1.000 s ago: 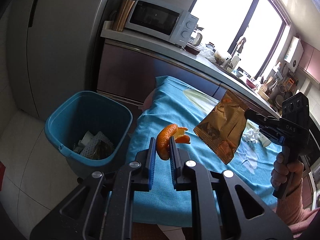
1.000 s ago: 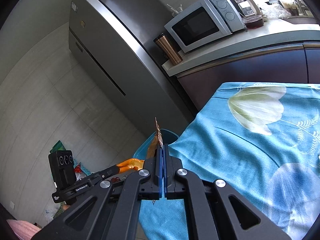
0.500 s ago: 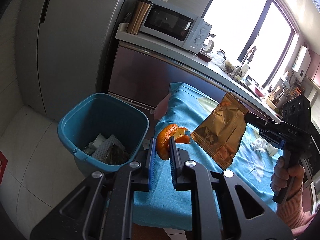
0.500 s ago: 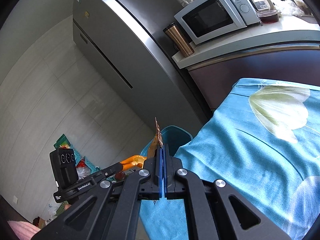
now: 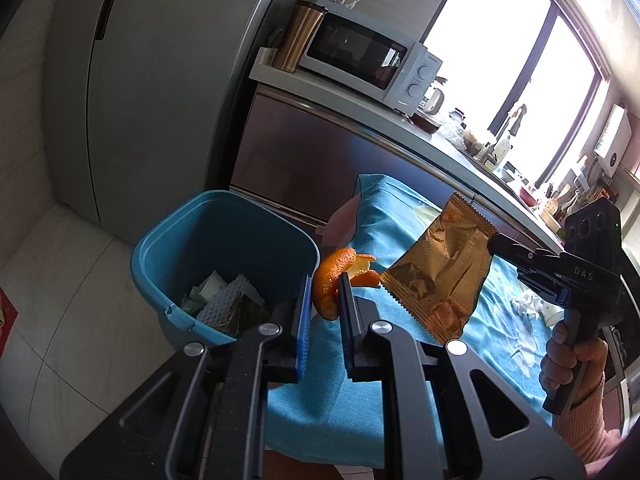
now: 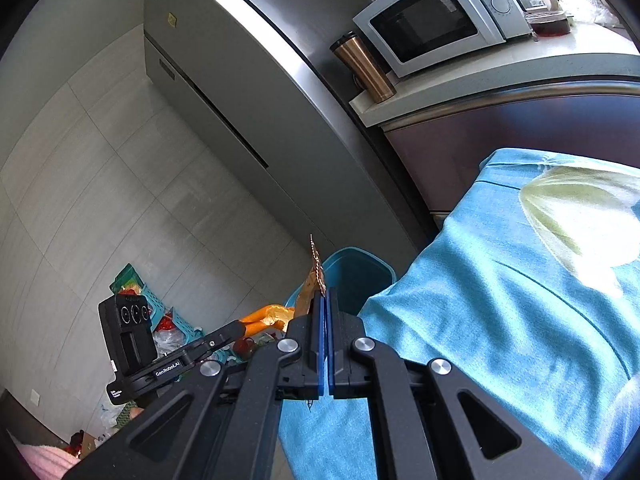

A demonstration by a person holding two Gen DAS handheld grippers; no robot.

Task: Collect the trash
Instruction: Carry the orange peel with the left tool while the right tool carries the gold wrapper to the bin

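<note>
Both tools carry trash toward the bin

Left wrist view: left tool (image 5: 325,300) pinches orange peel (image 5: 329,278) beside the blue bin (image 5: 224,240), poised for dropping. Right wrist view: right tool (image 6: 324,300), jaws fully closed, grips the gold wrapper (image 6: 314,276) edge-on above the table (image 6: 500,300) edge.

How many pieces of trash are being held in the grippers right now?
2. An orange peel is clamped in the left gripper beside the blue bin, and a gold snack wrapper hangs from the right gripper above the blue tablecloth. More trash lies in the bin.
</note>
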